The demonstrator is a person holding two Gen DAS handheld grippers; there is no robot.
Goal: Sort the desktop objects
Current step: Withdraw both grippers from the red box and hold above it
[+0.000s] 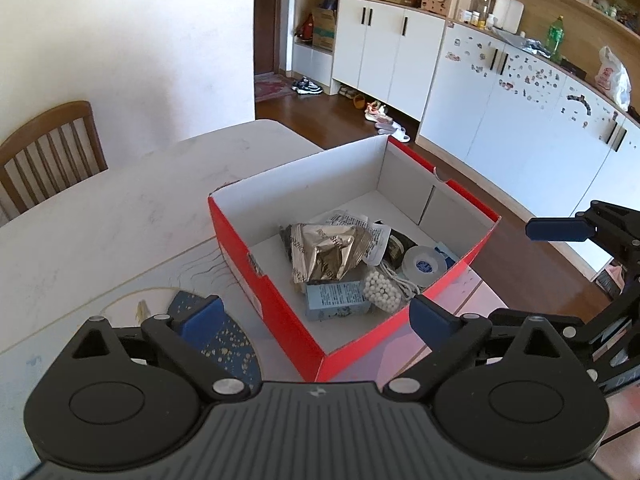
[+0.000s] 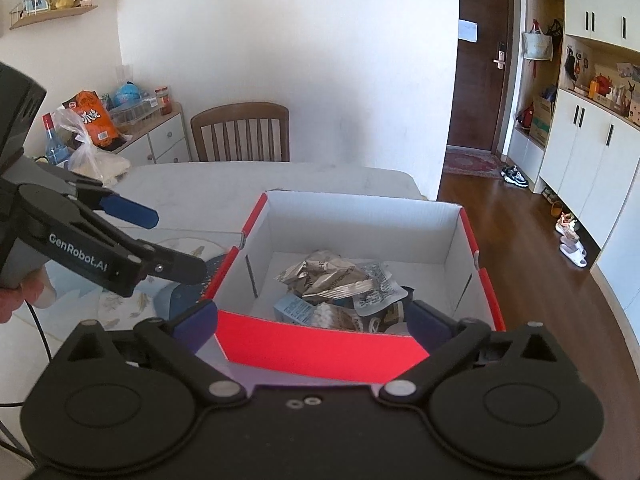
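Hovering wide-spread, nothing held by left gripper or right gripper; red box at surface edge could be nudged off.

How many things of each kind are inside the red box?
Inside the red box, counting what shows:
Crumpled foil packets: 1
Printed plastic wrappers: 1
Blue printed packs: 1
White bead bunches: 1
Tape rolls: 1
Dark round items: 1
Total: 6; anything buried underneath is hidden.
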